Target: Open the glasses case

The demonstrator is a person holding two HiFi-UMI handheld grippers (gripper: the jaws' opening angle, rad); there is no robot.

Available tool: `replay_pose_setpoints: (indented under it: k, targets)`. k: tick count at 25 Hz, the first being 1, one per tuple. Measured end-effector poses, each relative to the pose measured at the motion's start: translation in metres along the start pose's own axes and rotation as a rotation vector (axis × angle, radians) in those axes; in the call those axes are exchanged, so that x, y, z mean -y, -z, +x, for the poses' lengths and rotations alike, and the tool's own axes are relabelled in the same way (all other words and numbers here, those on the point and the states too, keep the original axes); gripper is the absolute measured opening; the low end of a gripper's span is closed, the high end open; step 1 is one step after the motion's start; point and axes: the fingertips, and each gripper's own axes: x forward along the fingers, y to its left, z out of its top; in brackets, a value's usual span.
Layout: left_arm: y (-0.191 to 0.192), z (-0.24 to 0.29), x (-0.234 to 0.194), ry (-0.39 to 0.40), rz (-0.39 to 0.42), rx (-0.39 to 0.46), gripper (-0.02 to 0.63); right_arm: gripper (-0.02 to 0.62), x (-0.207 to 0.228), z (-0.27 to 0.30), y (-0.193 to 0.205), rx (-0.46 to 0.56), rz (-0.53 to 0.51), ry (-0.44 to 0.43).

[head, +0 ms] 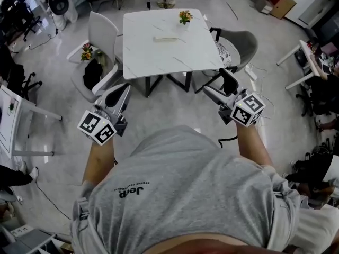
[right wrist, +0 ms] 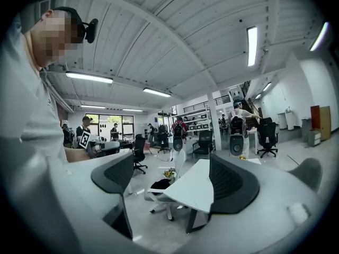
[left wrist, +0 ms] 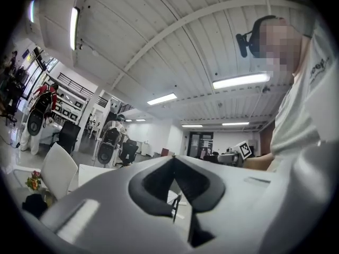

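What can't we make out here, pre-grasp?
Glasses case, head view: too small; hinge, latch and lid state unreadable.
Left gripper view: its shut jaws block most of the table; case unseen.
Right gripper view: table at grazing angle, partly behind a jaw; case unseen.

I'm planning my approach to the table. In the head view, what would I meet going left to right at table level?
white chair → glasses case → small flower pot → grey chair
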Motion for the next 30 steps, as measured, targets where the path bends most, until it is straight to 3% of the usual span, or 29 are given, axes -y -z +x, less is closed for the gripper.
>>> replay_pose_setpoints:
  k: [7, 12, 18, 26, 30]
  targets:
    - [-0.005, 0.007, -0.089, 0.016, -0.046, 0.000, 0.057, 0.422, 0.009, 0.077, 0.004, -0.038, -0.002, 0.037]
    - [-0.006, 0.023, -0.120, 0.013, -0.059, -0.014, 0.057, 0.422, 0.038, 0.098, 0.008, -0.058, 0.020, 0.075]
    - [0.005, 0.066, -0.147, -0.003, -0.073, -0.046, 0.057, 0.422, 0.082, 0.123, 0.015, -0.074, 0.038, 0.061]
    - [0.023, 0.176, -0.169, -0.083, -0.022, -0.071, 0.057, 0.422, 0.220, 0.158, 0.028, -0.053, 0.056, -0.022]
    - [0.025, 0.252, -0.181, -0.148, -0.076, -0.047, 0.057, 0.422, 0.300, 0.188, 0.015, -0.046, 0.039, -0.106]
